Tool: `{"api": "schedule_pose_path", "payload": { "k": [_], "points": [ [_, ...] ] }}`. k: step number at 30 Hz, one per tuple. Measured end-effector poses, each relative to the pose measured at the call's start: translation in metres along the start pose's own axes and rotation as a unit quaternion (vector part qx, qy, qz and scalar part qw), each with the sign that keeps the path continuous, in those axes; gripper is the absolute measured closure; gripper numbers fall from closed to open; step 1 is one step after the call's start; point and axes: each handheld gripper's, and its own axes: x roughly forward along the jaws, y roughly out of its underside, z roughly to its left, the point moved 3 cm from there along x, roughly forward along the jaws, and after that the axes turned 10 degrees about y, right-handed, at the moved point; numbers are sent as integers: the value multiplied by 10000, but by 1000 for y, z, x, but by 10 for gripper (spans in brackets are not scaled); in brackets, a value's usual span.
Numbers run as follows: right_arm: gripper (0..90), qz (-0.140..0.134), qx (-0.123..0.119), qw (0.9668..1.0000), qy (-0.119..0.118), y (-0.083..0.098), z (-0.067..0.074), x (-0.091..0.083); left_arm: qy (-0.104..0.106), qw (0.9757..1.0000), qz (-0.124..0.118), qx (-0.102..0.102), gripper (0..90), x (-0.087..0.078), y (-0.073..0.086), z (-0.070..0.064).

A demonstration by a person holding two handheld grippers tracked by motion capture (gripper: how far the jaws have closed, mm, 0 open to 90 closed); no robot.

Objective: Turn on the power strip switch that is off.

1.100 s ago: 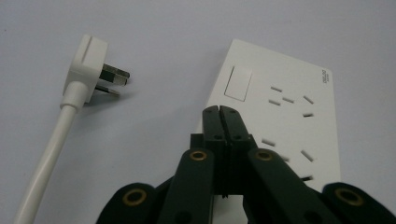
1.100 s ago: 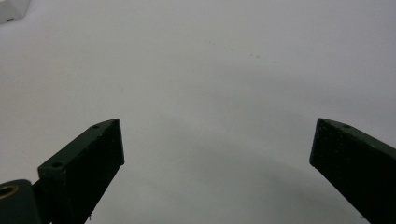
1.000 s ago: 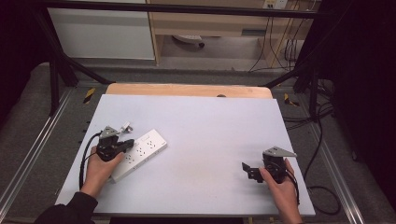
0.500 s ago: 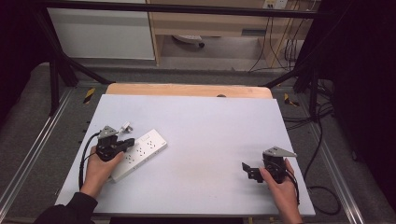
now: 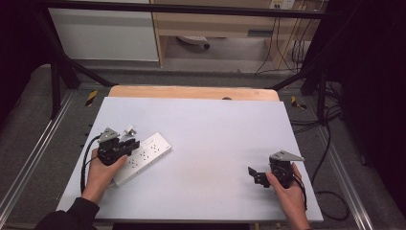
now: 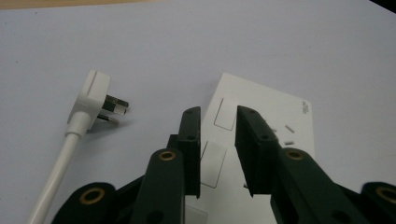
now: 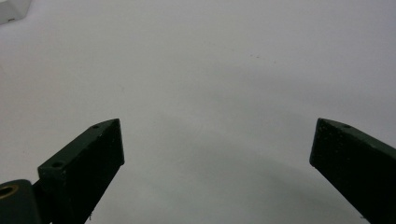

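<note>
Jaws of the left hand-held gripper (image 6: pixel 218 154) stand a little apart and have just been opening; nothing is pinched between them, and through the gap the face of the white power strip (image 6: pixel 261 135) shows, with its flat switch panels directly under the tips. In the high view this left hand-held gripper (image 5: pixel 125 143) sits over the near-left end of the power strip (image 5: pixel 146 155), which lies flat and slantwise on the left part of the bench (image 5: pixel 215 139). Just off the strip's left edge, in the left gripper view, a white plug (image 6: pixel 95 100) lies on its side with its metal prongs pointing toward the strip, its cord (image 6: pixel 56 177) running back toward the camera. Lying loose and apart from both jaws, the plug looks to have been let go there; the prongs aimed at the sockets suggest it is to be pushed in, or has been pulled out, though which I cannot tell.

Farther out, the right hand-held gripper (image 5: pixel 258 175) rests low over bare bench surface at the near-right, well apart from strip and plug. Its jaws gape wide in the right gripper view (image 7: pixel 217 154) with only pale bench between them, so it holds nothing and seems parked out of the way while the left hand works.
</note>
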Motion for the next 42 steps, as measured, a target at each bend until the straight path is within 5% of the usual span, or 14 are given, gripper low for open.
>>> {"api": "schedule_pose_path", "payload": {
  "k": [31, 42],
  "points": [
    [35, 0, -16, 10000, 3, 0, 0, 0, 105, 9995, -201, 210, 431, 3, -8, -15],
    [35, -2, -22, 10000, 7, 0, -1, 0, 159, 9990, -379, 172, 140, 3, -13, -22]
  ]
}}
